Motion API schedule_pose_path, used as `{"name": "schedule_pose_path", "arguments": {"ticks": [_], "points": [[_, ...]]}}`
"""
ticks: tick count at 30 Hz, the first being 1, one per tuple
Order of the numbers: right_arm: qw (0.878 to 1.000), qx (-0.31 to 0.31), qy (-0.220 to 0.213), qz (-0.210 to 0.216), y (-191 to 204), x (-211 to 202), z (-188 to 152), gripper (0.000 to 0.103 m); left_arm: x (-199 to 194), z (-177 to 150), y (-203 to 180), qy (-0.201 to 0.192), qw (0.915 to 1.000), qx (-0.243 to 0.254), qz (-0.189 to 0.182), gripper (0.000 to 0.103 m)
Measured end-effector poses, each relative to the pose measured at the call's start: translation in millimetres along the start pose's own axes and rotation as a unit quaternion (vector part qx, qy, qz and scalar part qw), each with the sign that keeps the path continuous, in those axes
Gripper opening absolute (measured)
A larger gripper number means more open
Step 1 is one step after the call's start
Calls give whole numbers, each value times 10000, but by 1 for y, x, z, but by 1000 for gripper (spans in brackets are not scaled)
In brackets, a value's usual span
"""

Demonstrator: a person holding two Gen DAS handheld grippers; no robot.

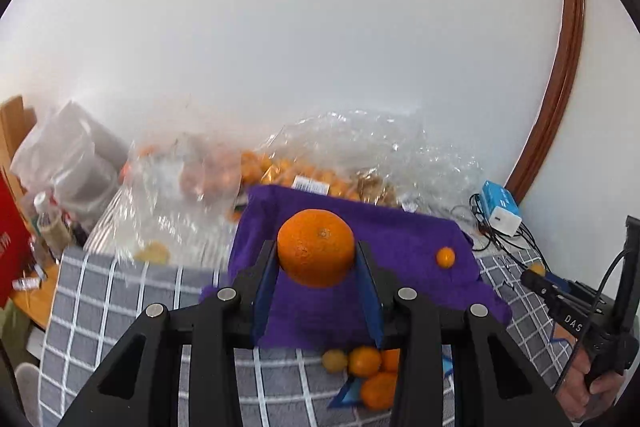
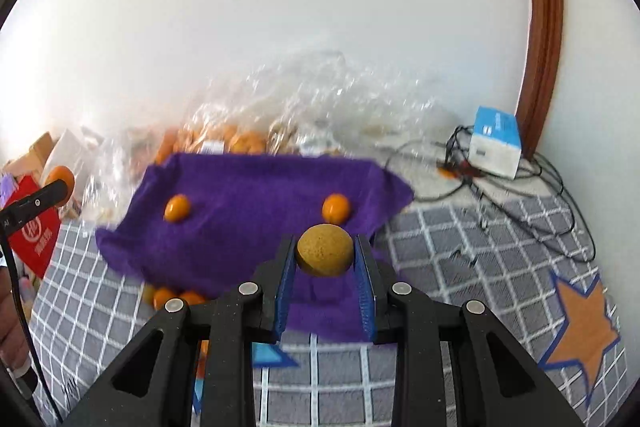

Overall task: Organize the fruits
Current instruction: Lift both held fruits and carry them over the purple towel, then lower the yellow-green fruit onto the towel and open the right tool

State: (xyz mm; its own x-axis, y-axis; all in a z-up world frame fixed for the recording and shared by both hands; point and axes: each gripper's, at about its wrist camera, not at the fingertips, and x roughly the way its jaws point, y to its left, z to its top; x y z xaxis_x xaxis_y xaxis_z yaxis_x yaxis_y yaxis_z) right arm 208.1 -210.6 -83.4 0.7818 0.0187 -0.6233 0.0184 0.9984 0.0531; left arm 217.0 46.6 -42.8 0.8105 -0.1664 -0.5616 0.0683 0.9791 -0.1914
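My left gripper (image 1: 316,251) is shut on a large orange (image 1: 316,235), held above a purple cloth (image 1: 400,231) on the checked tablecloth. A small orange fruit (image 1: 445,257) lies on the cloth at the right. Several small orange fruits (image 1: 366,363) sit just off the cloth's near edge. My right gripper (image 2: 325,255) is shut on a yellowish-brown round fruit (image 2: 325,243) over the cloth's (image 2: 240,227) near right part. Two small orange fruits (image 2: 177,208) (image 2: 336,207) rest on the cloth. Each gripper shows at the edge of the other's view.
Clear plastic bags of orange fruit (image 1: 296,171) lie behind the cloth against the white wall. A blue and white box (image 2: 496,143) with tangled black cables (image 2: 520,195) sits at the back right. A red bag (image 1: 12,247) and bottles stand at the left.
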Motion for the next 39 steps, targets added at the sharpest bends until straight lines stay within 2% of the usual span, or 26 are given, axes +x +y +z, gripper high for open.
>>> {"name": "schedule_pose_path", "arguments": {"ticks": [3,10,17,23,30,39], "points": [[9997,60,-13,-244,-4,0,15,29,10,14,-5,18,10000,3,-7,37],[9994,122,-38,-319,-13,7,27,29,34,27,-15,78,9999,141,-45,37],[9986,59,222,-486,-13,40,18,29,79,14,-4,466,9989,91,14,37],[9978,84,460,-473,-6,77,10,29,101,-1,11,705,9975,44,66,37],[9973,110,608,-390,3,102,9,29,114,-7,12,791,9968,114,95,37],[9972,43,636,-397,3,112,9,29,126,-11,22,961,9953,-21,92,37]]}}
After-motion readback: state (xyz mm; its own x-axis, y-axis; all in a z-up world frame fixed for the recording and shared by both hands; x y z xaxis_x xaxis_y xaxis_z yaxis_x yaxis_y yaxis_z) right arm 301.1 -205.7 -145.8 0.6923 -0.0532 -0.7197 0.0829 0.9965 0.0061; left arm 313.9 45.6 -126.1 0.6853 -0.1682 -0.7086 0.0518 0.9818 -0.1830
